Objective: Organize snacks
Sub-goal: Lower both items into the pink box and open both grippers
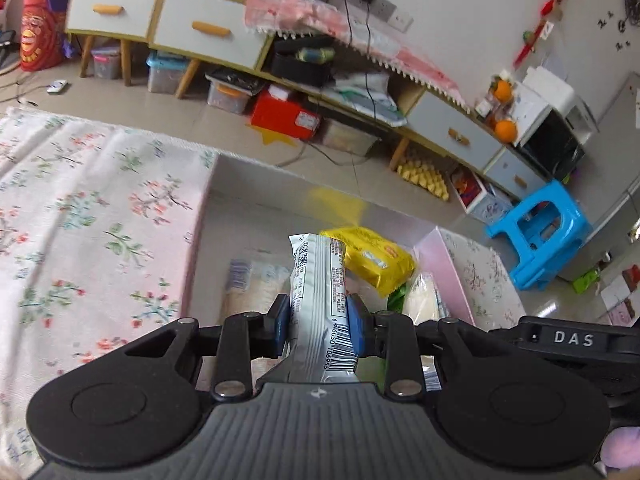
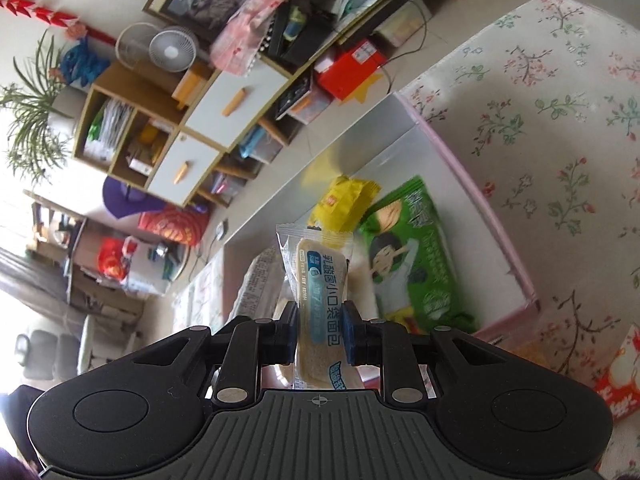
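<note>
Between both jaws, snack packets (image 1: 320, 300).

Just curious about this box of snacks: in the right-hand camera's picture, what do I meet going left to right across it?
Pale wrapped snack → bread packet held in the right claw → green bag → pink box wall → flowered cloth.

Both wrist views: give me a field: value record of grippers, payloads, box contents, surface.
left gripper: shut on white barcode snack pack, held above the box
right gripper: shut on bread pack with blue label, held above the box
box: pink-rimmed, open top, sits on the floral cloth
box contents: yellow snack pack, green snack bag, pale packs partly hidden
stray item: red-and-white pack on the cloth outside the box
</note>
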Tool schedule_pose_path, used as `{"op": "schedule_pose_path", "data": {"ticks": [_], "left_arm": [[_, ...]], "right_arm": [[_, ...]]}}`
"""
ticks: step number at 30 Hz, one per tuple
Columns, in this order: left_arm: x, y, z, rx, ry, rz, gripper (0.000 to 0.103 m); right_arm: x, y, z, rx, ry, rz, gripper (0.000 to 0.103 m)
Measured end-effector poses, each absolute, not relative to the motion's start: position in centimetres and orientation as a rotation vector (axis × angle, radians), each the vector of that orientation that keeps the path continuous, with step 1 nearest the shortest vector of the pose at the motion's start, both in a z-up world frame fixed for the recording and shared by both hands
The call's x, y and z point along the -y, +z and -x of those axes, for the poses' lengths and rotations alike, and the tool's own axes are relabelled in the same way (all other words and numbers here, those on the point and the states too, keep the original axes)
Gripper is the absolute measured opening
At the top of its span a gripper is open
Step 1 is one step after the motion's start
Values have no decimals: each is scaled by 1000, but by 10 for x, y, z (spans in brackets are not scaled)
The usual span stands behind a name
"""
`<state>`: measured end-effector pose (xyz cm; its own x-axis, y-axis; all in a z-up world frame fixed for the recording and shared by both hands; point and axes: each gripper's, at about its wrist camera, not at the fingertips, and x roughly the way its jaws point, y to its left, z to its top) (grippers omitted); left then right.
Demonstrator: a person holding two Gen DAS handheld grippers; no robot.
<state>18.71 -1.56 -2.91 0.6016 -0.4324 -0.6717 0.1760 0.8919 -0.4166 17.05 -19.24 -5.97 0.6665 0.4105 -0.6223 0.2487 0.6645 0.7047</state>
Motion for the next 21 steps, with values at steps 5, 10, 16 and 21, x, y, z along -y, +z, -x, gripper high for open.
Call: {"op": "schedule_pose_path", "data": {"ticks": [5, 10, 16, 21], "left_arm": [[19, -39, -191, -893, -340, 288, 27], [17, -42, -196, -889, -287, 259, 27], [27, -38, -196, -878, -260, 171, 29], [25, -32, -191, -860, -282, 175, 50]], "right_arm": [[195, -62, -170, -847, 116, -875, 22], [191, -62, -172, -826, 112, -849, 22], [190, -62, -173, -825, 121, -843, 26], [192, -61, -172, -831, 122, -847, 42]]}}
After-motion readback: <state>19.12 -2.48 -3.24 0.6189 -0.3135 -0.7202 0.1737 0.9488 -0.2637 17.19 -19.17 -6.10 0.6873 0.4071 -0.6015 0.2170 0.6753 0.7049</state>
